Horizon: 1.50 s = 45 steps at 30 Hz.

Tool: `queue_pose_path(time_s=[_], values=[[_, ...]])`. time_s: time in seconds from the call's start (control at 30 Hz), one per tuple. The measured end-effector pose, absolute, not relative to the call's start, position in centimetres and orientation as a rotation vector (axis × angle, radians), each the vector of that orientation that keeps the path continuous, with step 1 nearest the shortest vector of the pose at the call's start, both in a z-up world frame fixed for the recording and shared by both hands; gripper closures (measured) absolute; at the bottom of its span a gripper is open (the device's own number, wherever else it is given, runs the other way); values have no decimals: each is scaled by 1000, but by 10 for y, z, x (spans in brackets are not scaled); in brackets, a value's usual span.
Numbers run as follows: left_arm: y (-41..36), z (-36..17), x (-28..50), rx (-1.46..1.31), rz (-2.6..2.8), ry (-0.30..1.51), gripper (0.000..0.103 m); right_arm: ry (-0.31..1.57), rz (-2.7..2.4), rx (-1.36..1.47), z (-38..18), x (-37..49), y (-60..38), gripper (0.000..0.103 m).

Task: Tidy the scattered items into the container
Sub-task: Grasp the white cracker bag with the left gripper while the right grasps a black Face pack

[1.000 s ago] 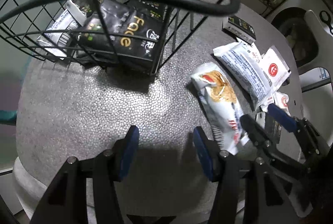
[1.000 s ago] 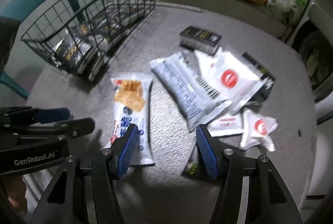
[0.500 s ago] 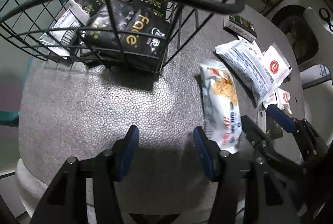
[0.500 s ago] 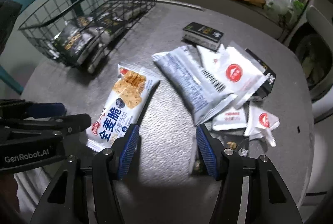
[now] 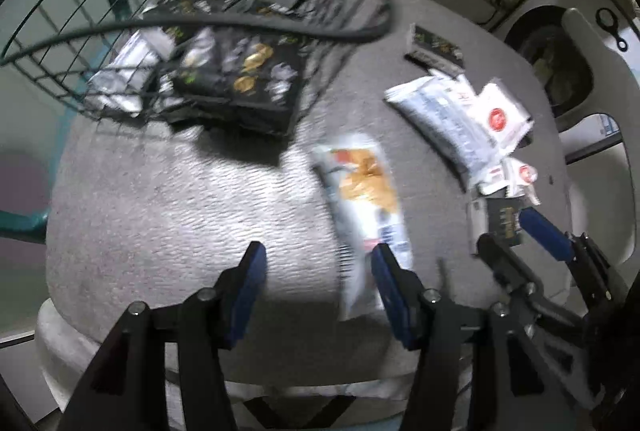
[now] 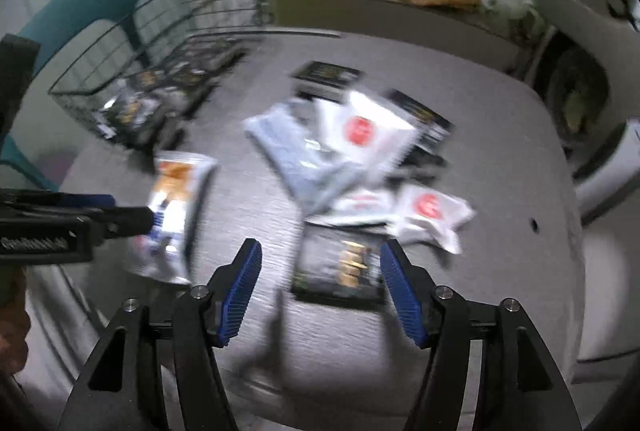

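Honestly, from the left wrist view the risk is a bad pinch: the left gripper (image 5: 316, 271) is spread wide and holds nothing, and its right finger (image 5: 390, 291) overlaps the near end of the cracker packet (image 5: 366, 199), so closing now could catch only a slippery seam. The packet lies near the table's (image 5: 168, 215) front edge, long axis running from that edge back toward the wire basket (image 5: 248, 31).

In the right wrist view the right gripper (image 6: 320, 283) is also wide and empty, hovering over a black sachet (image 6: 340, 267) beside the white pile. Heavy blur suggests haste; a swipe could scatter things.
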<state>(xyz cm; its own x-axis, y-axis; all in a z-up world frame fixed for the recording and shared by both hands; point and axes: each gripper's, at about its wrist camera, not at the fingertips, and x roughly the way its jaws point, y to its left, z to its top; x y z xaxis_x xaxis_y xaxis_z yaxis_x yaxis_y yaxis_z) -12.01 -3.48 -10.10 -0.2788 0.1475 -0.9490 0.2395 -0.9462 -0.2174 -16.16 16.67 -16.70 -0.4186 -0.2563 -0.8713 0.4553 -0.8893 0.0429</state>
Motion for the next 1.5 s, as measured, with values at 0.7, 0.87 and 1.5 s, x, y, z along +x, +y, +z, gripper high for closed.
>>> queue_pose_path(time_s=[0.7, 0.87, 1.5], values=[[-27, -117, -133, 1936, -2395, 357, 55, 113, -2267, 1487, -203, -159, 170, 41], [-34, -109, -117, 1981, -2419, 324, 58, 107, -2290, 1507, -202, -142, 178, 41], [-48, -109, -105, 2002, -2403, 212, 54, 97, -2340, 1618, -202, -143, 181, 40]])
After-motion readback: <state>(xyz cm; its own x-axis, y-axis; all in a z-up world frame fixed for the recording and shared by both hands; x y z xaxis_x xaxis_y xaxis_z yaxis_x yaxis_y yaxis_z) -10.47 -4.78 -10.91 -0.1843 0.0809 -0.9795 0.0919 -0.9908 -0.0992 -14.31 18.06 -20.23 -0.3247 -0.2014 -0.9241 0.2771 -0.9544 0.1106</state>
